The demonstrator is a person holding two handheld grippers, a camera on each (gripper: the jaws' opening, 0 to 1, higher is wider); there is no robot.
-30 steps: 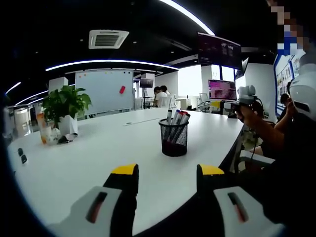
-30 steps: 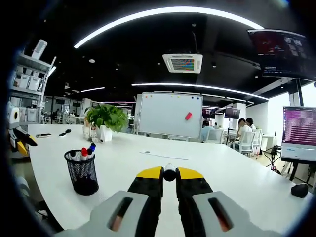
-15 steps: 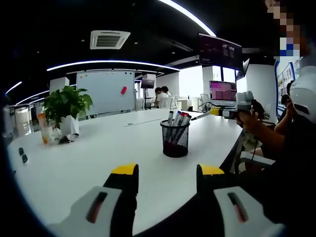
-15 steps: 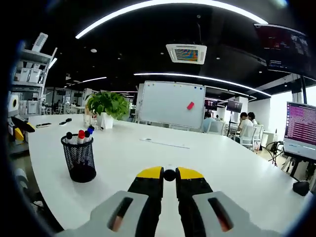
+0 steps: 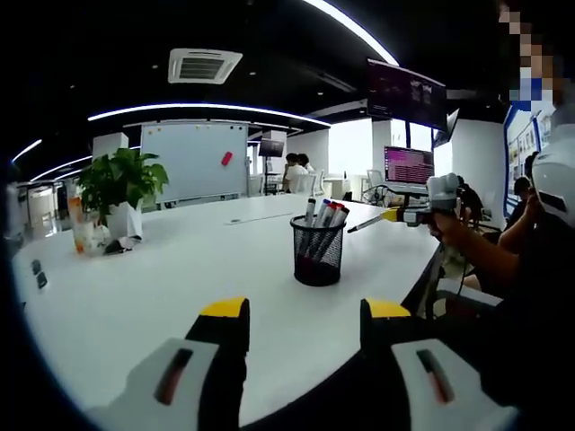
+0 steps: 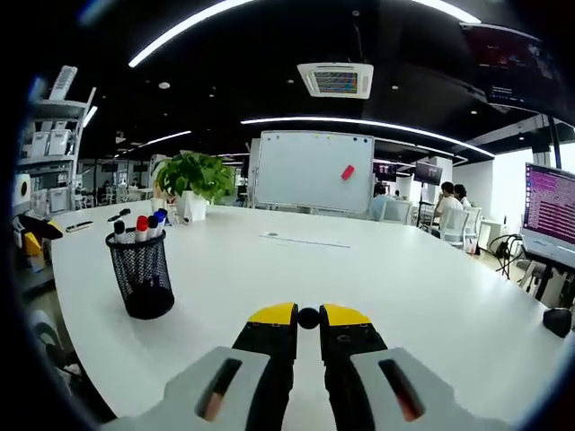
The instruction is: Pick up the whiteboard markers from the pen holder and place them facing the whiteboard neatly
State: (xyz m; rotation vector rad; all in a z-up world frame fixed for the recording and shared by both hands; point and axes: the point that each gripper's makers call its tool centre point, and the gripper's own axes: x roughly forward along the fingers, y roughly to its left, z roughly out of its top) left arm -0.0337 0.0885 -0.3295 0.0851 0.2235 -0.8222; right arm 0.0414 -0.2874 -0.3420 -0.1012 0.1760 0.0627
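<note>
A black mesh pen holder (image 5: 318, 252) (image 6: 140, 275) stands on the white table (image 5: 162, 287) with several markers (image 5: 325, 215) (image 6: 141, 228) upright in it. My left gripper (image 5: 303, 312) is open at the table's near edge, short of the holder. My right gripper (image 6: 308, 315) is shut on a marker (image 6: 308, 317), whose dark end shows between the yellow tips, and it points toward the whiteboard (image 6: 313, 171). In the left gripper view that right gripper (image 5: 393, 215) is held above the table to the right of the holder, its marker (image 5: 367, 221) sticking out leftward. The whiteboard (image 5: 193, 162) stands beyond the table's far end.
A potted plant (image 5: 120, 190) (image 6: 190, 182) and small items sit on the table's far left side. A thin strip (image 6: 301, 240) lies mid-table toward the whiteboard. Monitors (image 5: 408, 165) and seated people (image 6: 446, 212) are at the right. A shelf (image 6: 54, 135) stands at the left.
My right gripper has sunk lower toward the table with the marker still in it, so the holder looks larger. The left view has barely shifted.
</note>
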